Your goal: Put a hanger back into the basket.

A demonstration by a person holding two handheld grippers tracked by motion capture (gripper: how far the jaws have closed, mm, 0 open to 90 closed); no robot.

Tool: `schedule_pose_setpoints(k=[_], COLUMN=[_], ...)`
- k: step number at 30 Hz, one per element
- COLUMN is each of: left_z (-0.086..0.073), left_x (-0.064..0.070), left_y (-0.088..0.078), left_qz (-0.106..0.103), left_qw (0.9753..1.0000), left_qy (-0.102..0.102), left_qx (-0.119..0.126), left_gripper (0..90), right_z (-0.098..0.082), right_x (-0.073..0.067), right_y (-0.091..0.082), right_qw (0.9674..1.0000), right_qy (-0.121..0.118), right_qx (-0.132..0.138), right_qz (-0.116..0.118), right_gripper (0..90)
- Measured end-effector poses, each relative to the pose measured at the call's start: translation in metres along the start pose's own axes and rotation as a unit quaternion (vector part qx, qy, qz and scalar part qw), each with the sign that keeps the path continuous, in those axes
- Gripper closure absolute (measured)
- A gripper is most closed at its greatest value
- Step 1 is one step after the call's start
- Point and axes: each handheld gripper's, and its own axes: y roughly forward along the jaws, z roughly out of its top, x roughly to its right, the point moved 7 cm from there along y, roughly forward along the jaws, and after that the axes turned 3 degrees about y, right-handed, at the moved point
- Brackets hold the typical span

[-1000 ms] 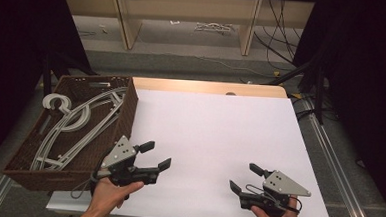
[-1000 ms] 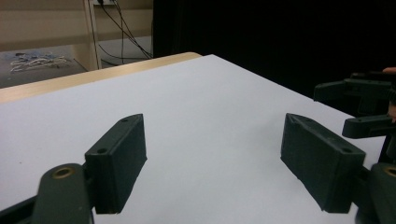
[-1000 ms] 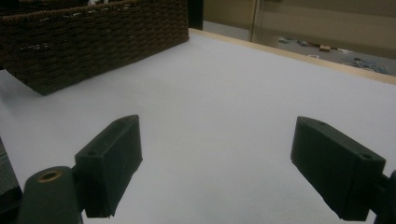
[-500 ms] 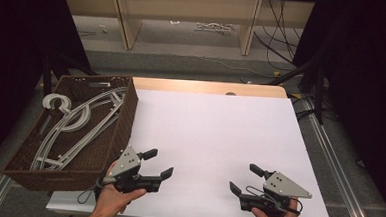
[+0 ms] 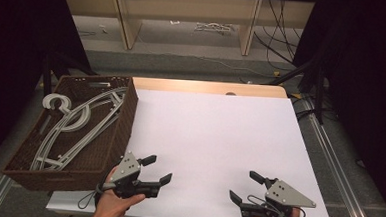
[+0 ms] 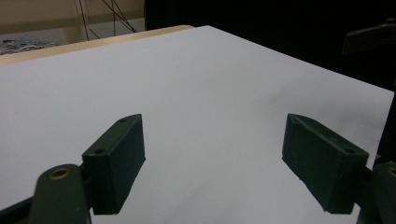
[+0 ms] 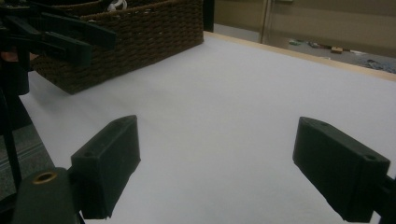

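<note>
The basket [image 5: 74, 132] is the fixed point here: a brown wicker one at the left edge of the white tabletop [image 5: 214, 134], holding a heap of pale hangers [image 5: 75, 122] that lie flat and tangled inside it, one hook curling near its far left wall. The left gripper [image 5: 158, 169] hovers just beside the basket's near right corner, jaws spread wide and gripping nothing, pointed out across the bare tabletop rather than into the basket. The right gripper [image 5: 244, 186] sits well apart from the basket, near the front edge, jaws likewise released and empty. Its own view looks back toward the basket [image 7: 126, 42]. Both seem parked low and ready, probably because the hangers must be lifted out and laid on the open surface.
</note>
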Motion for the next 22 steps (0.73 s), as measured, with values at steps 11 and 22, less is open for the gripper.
schedule_pose_setpoints(k=[11, 22], left_z=[-0.0008, -0.0013], left_x=[0.0041, 0.0038], left_y=[0.0006, 0.003], left_qz=[-0.006, -0.008], left_qw=[0.9999, 0.9999], left_qy=[0.008, 0.009], left_qx=[-0.003, -0.005], left_gripper=[21.2, 21.6], right_z=[-0.0023, -0.0028], right_x=[-0.001, -0.0014], right_y=[0.0023, 0.0033], right_qw=[0.9998, 0.9998], right_qy=[-0.01, -0.012], right_qx=[-0.018, -0.018], right_qz=[0.002, 0.001], right_gripper=[16.0, 16.0])
